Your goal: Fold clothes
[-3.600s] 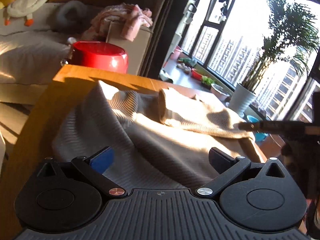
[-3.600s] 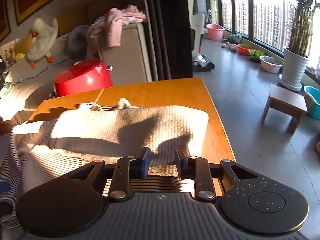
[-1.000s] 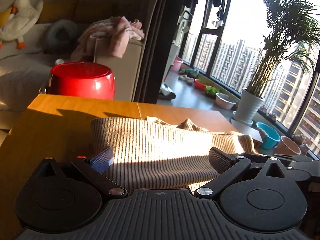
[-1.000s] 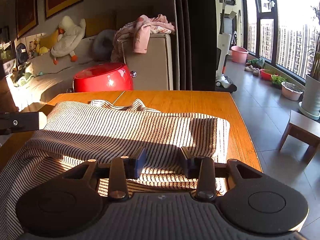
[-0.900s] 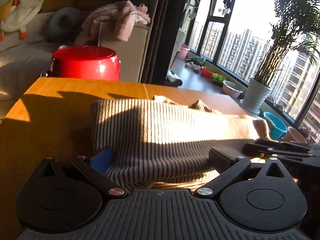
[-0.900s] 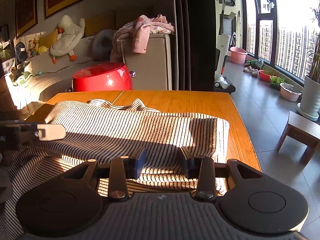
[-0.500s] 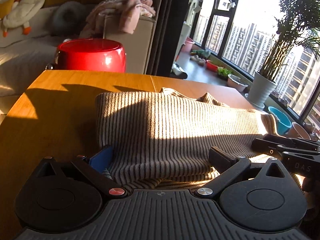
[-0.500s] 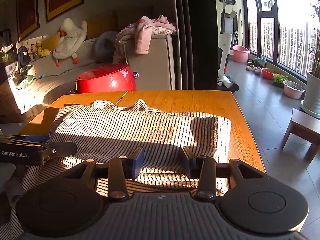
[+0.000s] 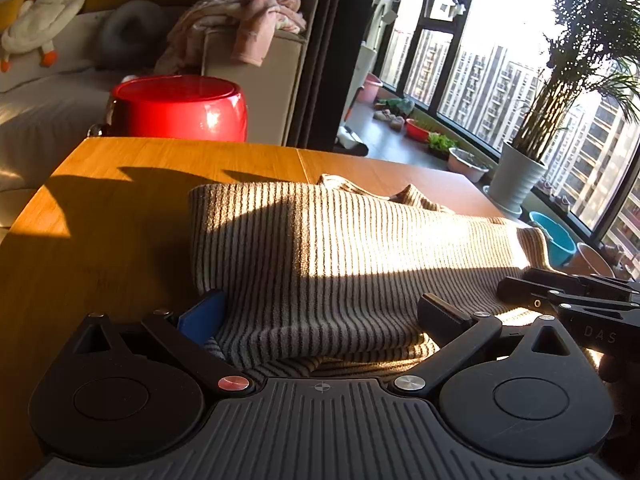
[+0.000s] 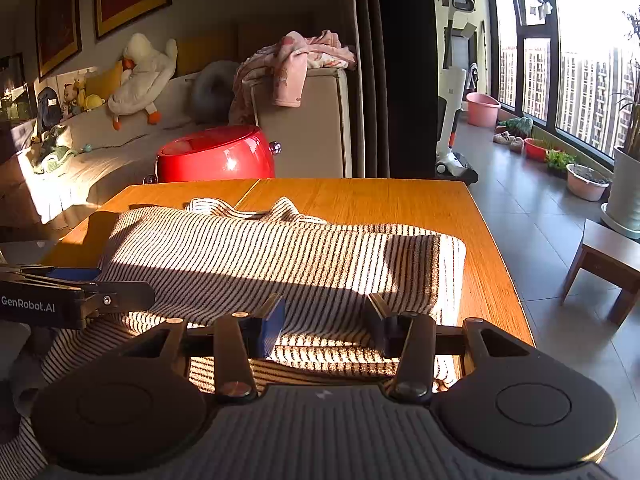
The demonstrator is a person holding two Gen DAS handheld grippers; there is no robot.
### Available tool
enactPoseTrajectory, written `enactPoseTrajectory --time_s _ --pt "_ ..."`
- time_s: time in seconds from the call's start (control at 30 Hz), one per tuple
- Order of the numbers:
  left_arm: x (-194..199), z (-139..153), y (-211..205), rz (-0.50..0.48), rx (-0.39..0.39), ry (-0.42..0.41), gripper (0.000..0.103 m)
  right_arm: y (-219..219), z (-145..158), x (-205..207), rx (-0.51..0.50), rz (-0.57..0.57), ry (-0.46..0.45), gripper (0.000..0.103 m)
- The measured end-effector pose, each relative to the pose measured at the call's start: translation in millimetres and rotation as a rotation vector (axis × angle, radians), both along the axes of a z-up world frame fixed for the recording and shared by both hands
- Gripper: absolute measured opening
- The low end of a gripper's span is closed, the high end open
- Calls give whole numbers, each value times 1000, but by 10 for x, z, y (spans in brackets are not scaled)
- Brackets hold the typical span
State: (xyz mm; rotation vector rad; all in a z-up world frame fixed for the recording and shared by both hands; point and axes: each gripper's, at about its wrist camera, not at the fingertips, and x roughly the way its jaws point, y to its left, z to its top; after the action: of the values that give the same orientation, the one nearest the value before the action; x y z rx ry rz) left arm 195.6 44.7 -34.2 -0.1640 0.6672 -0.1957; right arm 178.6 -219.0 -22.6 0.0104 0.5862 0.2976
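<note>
Lying across the centre of both views, the striped sweater (image 10: 280,256) rests on the wooden surface (image 10: 400,204), doubled over so that an upper layer covers a lower one whose edge shows at the bottom of the frame. One fold therefore appears complete; the collar still protrudes at the far edge, and the bundle remains wide, so at least one further fold (likely side to side) seems outstanding.

The right gripper (image 10: 324,326) sits over the near hem in the lower centre of the right wrist view. Its jaws have just been opening and stand apart with fabric between them but no visible pinch. The left gripper (image 9: 320,312) is spread wide over the near left corner of the sweater, pads clear of the cloth.

Beyond the surface, upper left, stand a red pot (image 10: 216,156) and a sofa (image 10: 100,160); windows fill the right.
</note>
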Motion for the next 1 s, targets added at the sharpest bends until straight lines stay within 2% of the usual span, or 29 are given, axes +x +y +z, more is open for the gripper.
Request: enactPoseTrajectory --time_s 0.2,0.3,0.4,0.47,0.57,0.67,0.73,0.77,0.8,0.83,0.93,1.0 --pt "-44 2 45 -6 -27 -3 103 21 69 -7 -14 10 39 46" --pt "-57 -3 93 -3 -57 -10 103 35 296 30 3 29 10 46" --pt "-59 3 96 1 -61 -15 103 114 493 255 26 50 -8 46" --pt "-64 27 121 1 -73 -13 103 203 474 533 56 56 30 47" --pt "-115 124 280 0 -144 1 103 341 357 913 83 53 87 47" --pt "-191 253 527 31 -206 6 103 490 102 1202 48 74 152 48" --pt "-236 334 694 59 -216 0 103 552 -3 1237 17 90 157 47" --pt "-251 371 764 72 -217 -6 103 583 -7 1213 -6 104 150 38" --pt "-257 405 819 84 -215 -12 103 565 66 1157 5 102 136 22" --pt "-266 440 869 96 -215 -19 103 541 147 1098 19 99 120 12" --pt "-353 605 950 104 -229 -51 103 469 391 920 63 89 73 8" --pt "-423 726 989 101 -237 -76 103 386 705 664 111 133 4 5"
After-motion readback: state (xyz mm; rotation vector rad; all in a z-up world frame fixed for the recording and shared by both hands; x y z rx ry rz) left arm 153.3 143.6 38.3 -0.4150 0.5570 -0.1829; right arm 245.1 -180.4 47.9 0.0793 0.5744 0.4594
